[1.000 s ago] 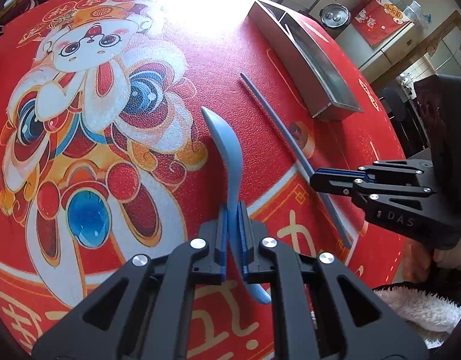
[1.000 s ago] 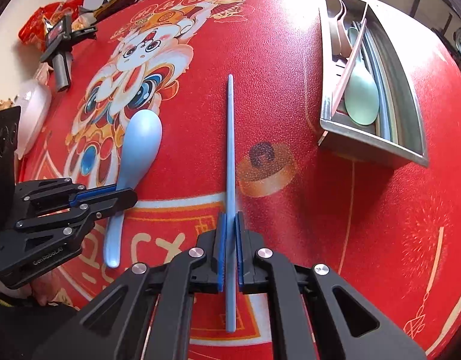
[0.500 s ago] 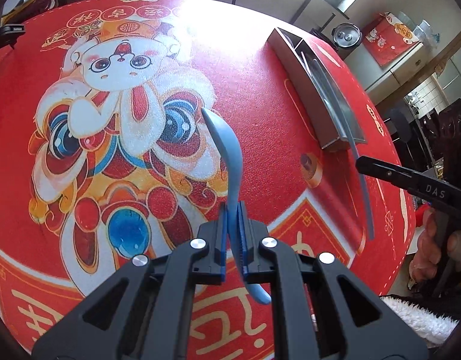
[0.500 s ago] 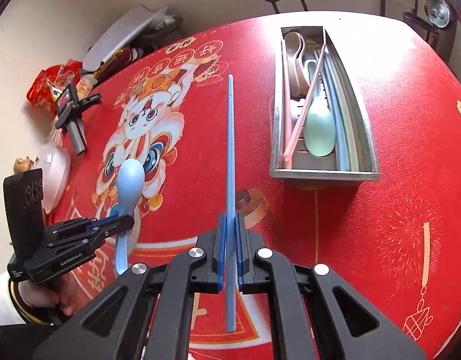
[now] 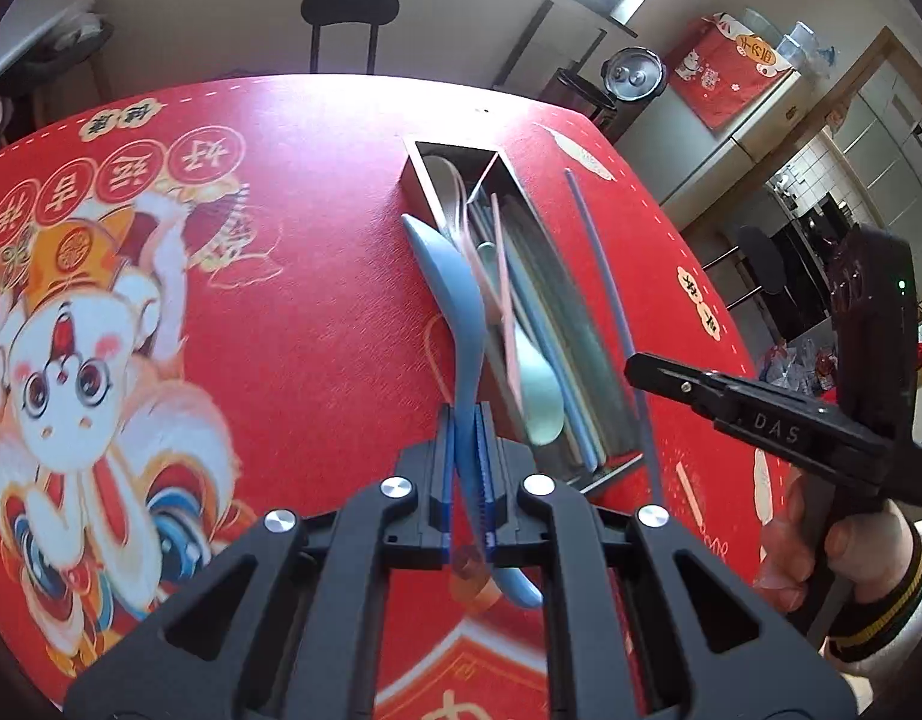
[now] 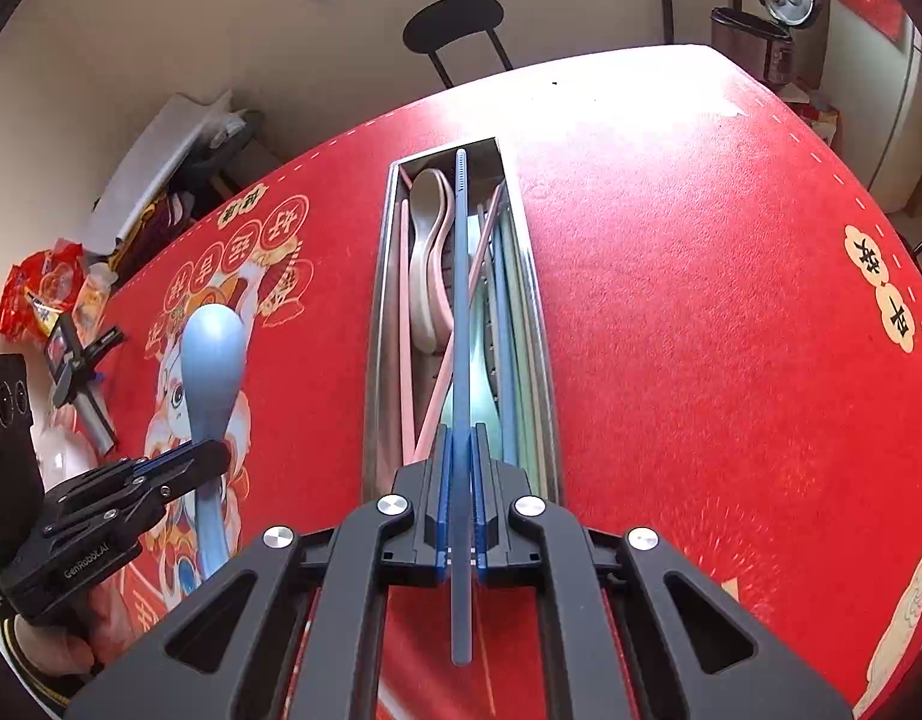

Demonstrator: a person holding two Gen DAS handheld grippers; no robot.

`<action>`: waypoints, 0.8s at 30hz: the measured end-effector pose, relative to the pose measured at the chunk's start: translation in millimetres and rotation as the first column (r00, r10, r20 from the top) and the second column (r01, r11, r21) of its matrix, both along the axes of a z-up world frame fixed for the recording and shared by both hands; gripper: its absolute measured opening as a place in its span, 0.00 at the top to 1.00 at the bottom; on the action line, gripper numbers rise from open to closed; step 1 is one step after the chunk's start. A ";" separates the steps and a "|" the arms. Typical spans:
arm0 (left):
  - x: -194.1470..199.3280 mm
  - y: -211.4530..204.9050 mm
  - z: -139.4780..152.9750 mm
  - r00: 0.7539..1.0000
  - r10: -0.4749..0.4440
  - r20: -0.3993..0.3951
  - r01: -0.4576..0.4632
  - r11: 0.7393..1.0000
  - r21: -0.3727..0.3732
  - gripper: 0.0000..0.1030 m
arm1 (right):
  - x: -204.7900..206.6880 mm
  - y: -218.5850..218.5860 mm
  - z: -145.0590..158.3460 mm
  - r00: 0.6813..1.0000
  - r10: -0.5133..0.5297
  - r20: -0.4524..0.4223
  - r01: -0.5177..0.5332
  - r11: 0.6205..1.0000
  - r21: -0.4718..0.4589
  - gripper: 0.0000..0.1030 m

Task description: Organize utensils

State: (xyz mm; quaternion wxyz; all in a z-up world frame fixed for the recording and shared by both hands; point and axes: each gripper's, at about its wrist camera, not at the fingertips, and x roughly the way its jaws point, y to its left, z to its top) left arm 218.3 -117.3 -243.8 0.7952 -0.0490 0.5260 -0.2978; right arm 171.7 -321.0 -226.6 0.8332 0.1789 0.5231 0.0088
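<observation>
My left gripper [image 5: 466, 420] is shut on the handle of a blue spoon [image 5: 455, 294], whose bowl hangs in the air just left of the metal utensil tray [image 5: 617, 456]. My right gripper [image 6: 459, 441] is shut on a blue chopstick [image 6: 460, 276] that points along the tray [image 6: 374, 324], held above its inside. The tray holds a beige spoon [image 6: 428, 240], a green spoon [image 5: 536, 384], pink chopsticks [image 6: 406, 324] and other sticks. In the right wrist view the left gripper [image 6: 209, 450] shows at the lower left with the blue spoon [image 6: 212, 360]. In the left wrist view the right gripper [image 5: 641, 369] carries the chopstick [image 5: 605, 276].
A red printed tablecloth [image 6: 701, 300] covers the round table. A black stool [image 6: 455, 30] stands behind the table. Snack bags and a small stand [image 6: 77, 354] lie at the left edge. A hand [image 5: 821, 546] grips the right tool.
Both grippers have risen and travelled toward the tray with the spoon and the chopstick lifted off the cloth. The chopstick is now over the tray, the spoon beside it.
</observation>
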 end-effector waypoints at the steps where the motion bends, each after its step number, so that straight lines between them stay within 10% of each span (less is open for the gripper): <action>1: 6.6 -8.8 -0.8 1.000 -0.004 -0.005 0.004 1.000 -0.005 0.90 | 5.9 -1.5 -1.0 1.000 0.004 -0.002 -0.004 1.000 -0.008 0.94; 24: 78.7 -103.7 -42.2 0.996 -0.048 -0.078 0.057 0.991 0.119 0.89 | 46.7 -13.7 -36.2 0.995 -0.017 -0.098 0.016 1.000 -0.009 0.94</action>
